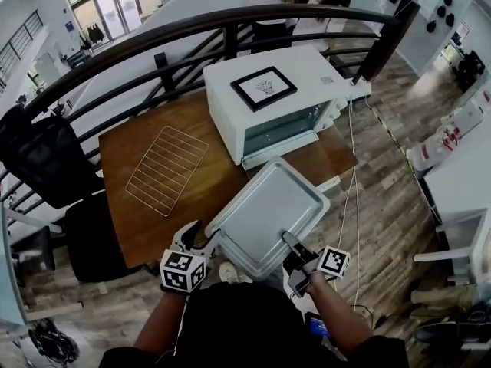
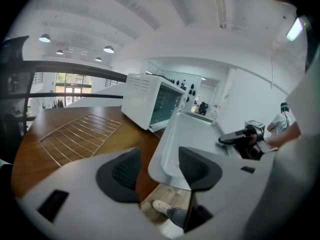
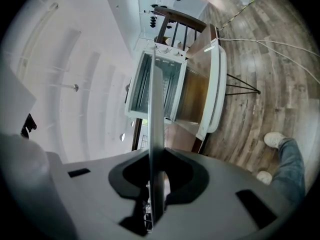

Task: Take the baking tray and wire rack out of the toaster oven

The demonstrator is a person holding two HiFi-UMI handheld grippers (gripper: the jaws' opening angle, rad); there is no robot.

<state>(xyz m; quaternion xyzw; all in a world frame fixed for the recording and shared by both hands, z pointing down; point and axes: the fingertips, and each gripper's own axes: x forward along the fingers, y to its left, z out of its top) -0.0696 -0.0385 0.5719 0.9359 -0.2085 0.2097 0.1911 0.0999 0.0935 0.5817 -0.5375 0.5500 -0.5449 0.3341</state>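
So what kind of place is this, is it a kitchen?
Probably not: it looks more like an office or lab on an upper level. A curved dark railing overlooks a floor below, a black office chair stands by the wooden table, and loose cables trail beside the toaster oven.

Workroom interior, daylit.
Grey-brown plank floor (image 1: pixel 387 205); brown wooden table (image 1: pixel 142 236) beside a dark curved railing (image 1: pixel 230 23); black chair (image 1: pixel 38 159) at left; white desk (image 1: pixel 464 179) at right; glazed doors (image 1: pixel 115 10) far left, bright; white wall (image 2: pixel 245 94); white ceiling (image 2: pixel 165 24) with round lights (image 2: pixel 109 49); white cables (image 1: pixel 355 182) trailing over the floor.
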